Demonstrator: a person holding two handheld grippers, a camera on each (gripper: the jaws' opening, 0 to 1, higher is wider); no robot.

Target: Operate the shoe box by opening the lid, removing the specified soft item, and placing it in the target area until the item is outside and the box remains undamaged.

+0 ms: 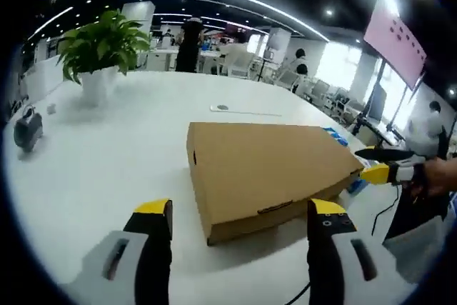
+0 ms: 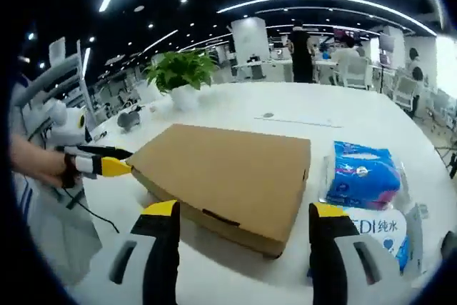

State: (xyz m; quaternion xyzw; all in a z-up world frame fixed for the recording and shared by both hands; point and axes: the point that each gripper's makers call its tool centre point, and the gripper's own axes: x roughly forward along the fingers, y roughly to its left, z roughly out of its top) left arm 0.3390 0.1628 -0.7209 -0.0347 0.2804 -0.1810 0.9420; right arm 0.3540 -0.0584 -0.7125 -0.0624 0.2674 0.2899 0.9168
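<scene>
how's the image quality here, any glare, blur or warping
Left gripper view: fisheye bends the white table edge, windows at right blow out, and the shoe box casts a soft shadow. Right gripper view: ceiling light strips curve, the blue packs and potted plant stay fairly sharp, and the far office is hazy.

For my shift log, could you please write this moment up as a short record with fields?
box: brown cardboard shoe box on white table, lid closed
left gripper: open, short of the box
right gripper: open, near the box's front edge
beside box: blue tissue pack
background: potted plant
soft item: hidden
</scene>
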